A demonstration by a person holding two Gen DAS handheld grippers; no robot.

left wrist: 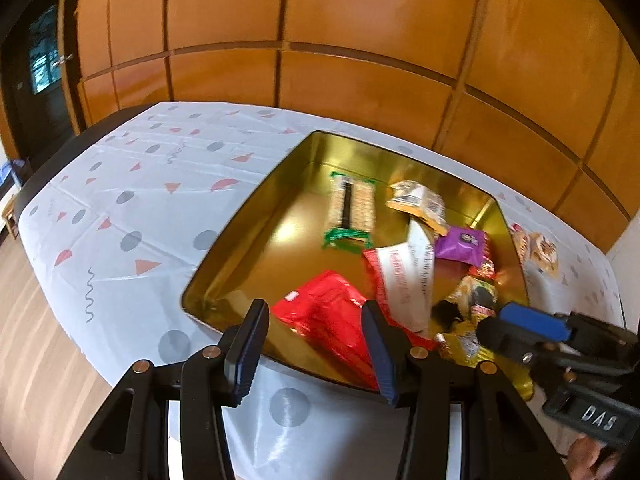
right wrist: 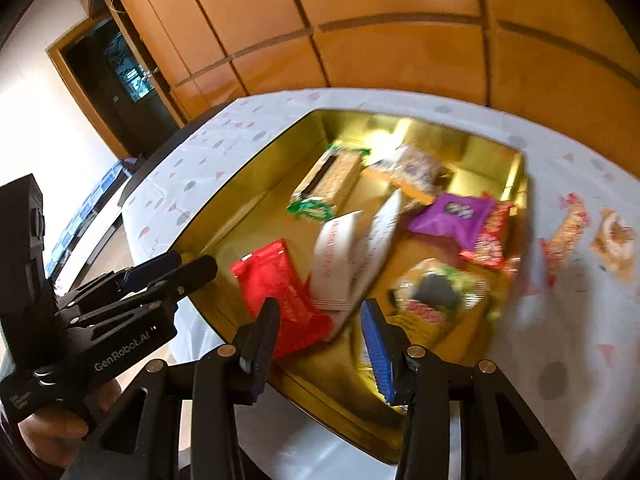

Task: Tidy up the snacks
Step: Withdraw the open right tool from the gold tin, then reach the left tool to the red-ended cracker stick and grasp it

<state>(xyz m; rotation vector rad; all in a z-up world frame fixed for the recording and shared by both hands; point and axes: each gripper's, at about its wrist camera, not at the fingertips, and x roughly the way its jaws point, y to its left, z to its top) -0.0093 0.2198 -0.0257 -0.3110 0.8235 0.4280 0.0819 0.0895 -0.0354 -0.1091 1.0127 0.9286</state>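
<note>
Holding a mixed lot of snacks, one gold metal tin (left wrist: 240,236), shallow, rectangular with rounded corners and a mirror-bright interior, sits on the desk (left wrist: 120,200) over a white cloth printed with grey dots and pink triangles. Contents: a green-edged cracker pack (left wrist: 352,208) with a clear window, lying toward the far wall; a yellow-and-white pouch (left wrist: 418,200) just beside it; a purple packet (left wrist: 464,245) against the right wall, overlapping a small red packet (right wrist: 490,240); a white bag with red lettering (left wrist: 404,280) at the centre, propped at a tilt; a glossy red packet (left wrist: 332,316) at the near side, touching the white bag; a yellow bag with dark print (left wrist: 476,300) in the near right corner. Outside the tin, on the cloth to its right: two further snacks (right wrist: 612,240), blurred. Left tool (left wrist: 316,344) hovers above the near rim, fingers spread apart, gripping nothing. Right tool (right wrist: 320,344) likewise hangs over the near edge, fingers parted, empty. Behind the desk stands orange wood panelling (left wrist: 360,20).
</note>
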